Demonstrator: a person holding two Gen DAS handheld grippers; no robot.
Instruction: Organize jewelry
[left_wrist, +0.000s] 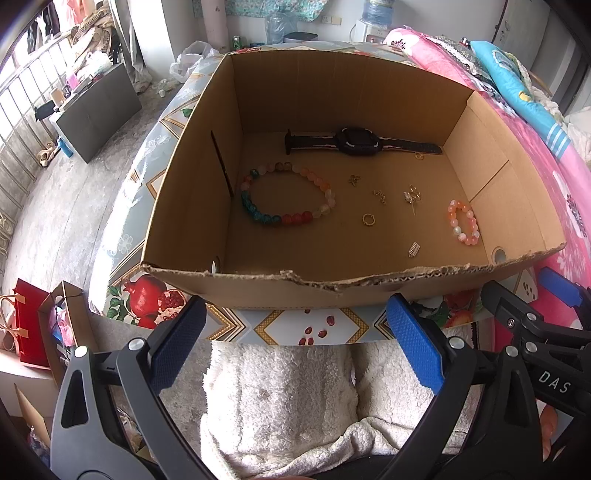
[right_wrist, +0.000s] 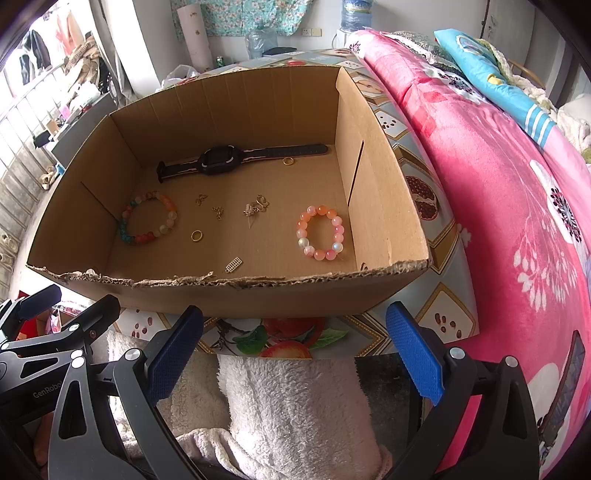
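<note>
left gripper (left_wrist: 295, 343) gaping — jewelry box (left_wrist: 258, 284) ahead

"DAS" stands on the right gripper (left_wrist: 554, 295); "GenRobo" on the left gripper (right_wrist: 66, 306).

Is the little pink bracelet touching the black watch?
Apart. The right wrist view shows the pink bracelet lying near the box's right wall, with bare cardboard floor between it and the watch at the back.
</note>
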